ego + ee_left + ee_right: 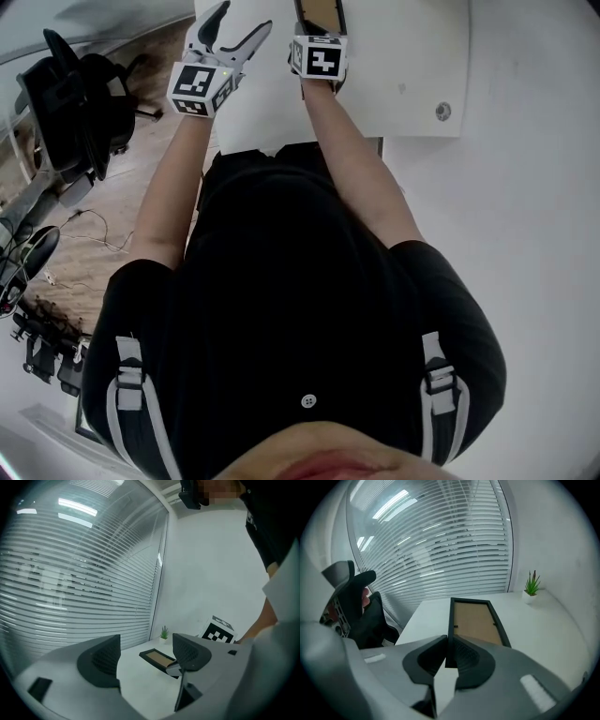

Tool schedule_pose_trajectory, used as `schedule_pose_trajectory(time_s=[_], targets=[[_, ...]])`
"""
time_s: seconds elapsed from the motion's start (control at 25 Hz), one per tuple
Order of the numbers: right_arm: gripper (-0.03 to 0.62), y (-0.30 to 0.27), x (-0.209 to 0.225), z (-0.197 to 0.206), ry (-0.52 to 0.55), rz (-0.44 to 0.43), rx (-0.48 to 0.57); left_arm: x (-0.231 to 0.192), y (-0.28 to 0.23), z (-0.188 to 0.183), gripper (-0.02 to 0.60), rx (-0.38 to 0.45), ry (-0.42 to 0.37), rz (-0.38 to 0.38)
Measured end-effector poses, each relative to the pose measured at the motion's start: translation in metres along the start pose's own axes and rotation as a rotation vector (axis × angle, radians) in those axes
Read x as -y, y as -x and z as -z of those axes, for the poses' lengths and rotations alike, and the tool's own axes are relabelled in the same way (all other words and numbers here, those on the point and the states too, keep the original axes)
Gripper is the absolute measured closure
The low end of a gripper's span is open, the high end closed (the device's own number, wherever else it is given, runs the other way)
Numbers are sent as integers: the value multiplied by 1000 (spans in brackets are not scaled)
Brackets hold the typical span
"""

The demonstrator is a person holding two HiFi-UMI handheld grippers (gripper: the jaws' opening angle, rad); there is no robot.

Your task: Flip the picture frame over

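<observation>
The picture frame (476, 620) is black with a brown panel facing up. My right gripper (447, 644) is shut on its near left edge, the far end pointing away over the white table (543, 616). In the head view the frame (321, 11) juts past the right gripper (317, 26) at the top edge. In the left gripper view the frame (157, 658) hangs a little above the table between my jaws' line of sight. My left gripper (146, 656) stands open with nothing in it, left of the frame (236, 26).
A small potted plant (531, 588) stands at the table's far corner by the window blinds. A black office chair (80, 103) sits on the floor to the left. A round grommet (442, 112) is set in the table at the right.
</observation>
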State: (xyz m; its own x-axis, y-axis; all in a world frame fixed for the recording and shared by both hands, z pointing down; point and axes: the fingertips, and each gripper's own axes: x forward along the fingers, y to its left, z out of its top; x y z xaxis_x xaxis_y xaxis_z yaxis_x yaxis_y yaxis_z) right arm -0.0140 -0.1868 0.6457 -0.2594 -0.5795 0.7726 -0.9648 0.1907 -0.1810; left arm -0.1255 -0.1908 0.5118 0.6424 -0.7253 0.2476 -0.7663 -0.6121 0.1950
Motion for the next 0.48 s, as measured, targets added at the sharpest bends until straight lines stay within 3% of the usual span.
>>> schedule_pose_trajectory(time_s=[0.28, 0.48], targets=[[545, 15, -9, -17, -44, -94, 61, 8, 4, -16, 235, 22, -16, -16], [545, 35, -11, -32, -141, -169, 112, 19, 3, -23, 239, 31, -27, -14]])
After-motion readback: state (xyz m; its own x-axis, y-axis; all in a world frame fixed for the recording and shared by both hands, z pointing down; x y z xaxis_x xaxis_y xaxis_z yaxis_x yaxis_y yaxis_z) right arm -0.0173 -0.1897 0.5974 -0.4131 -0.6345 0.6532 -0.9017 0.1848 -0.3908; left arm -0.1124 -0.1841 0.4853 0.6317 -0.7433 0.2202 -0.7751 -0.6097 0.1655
